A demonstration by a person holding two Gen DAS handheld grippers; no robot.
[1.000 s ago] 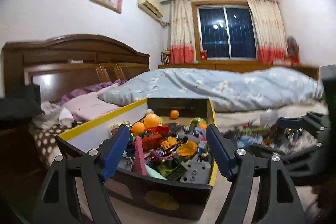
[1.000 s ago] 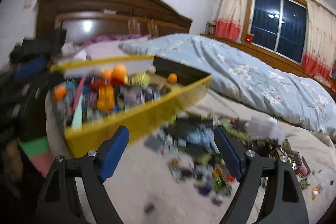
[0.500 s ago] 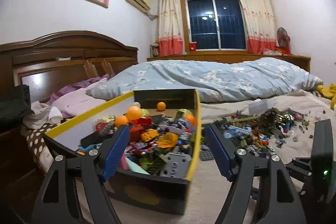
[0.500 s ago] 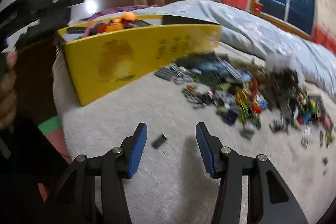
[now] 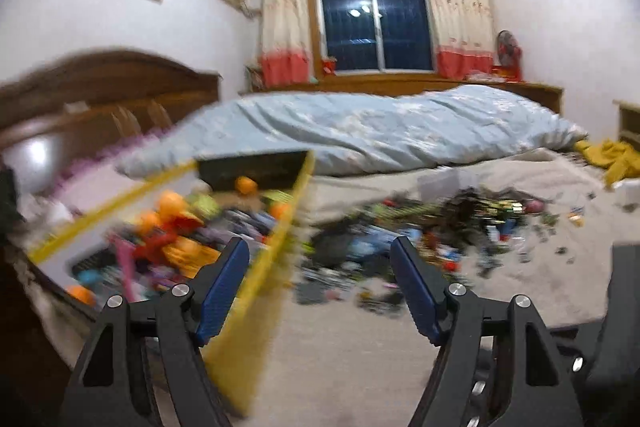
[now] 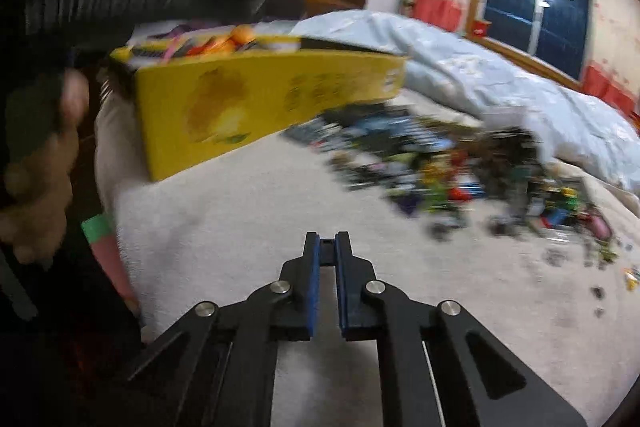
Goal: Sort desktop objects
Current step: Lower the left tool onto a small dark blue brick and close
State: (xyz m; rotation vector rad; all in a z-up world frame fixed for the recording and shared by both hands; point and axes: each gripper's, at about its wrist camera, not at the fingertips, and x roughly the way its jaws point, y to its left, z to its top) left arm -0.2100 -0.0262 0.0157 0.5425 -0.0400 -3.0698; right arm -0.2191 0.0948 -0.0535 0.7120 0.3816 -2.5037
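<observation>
Left tongs (image 5: 320, 279): wide open, nothing between the blue pads, held above the pale blanket just in front of the box's near corner
Right tongs (image 6: 327, 251): nearly closed, only a thin slit between the pads; something small and dark sits at the tips, but whether it is pinched there I cannot tell
Yellow box (image 6: 256, 103): on the bed, to the left of the loose pile, heaped with bright toys and orange balls (image 5: 170, 201)
Loose pile (image 6: 460, 171): small bricks and bits strewn across the blanket (image 6: 248, 227) to the right of the box, thinning to stray crumbs at the far right
Blue quilt (image 5: 380, 131): bunched up behind the box and pile
Headboard (image 5: 108, 83): dark wood, behind the box
Hand (image 6: 32, 187): at the left edge of the right view, blurred
</observation>
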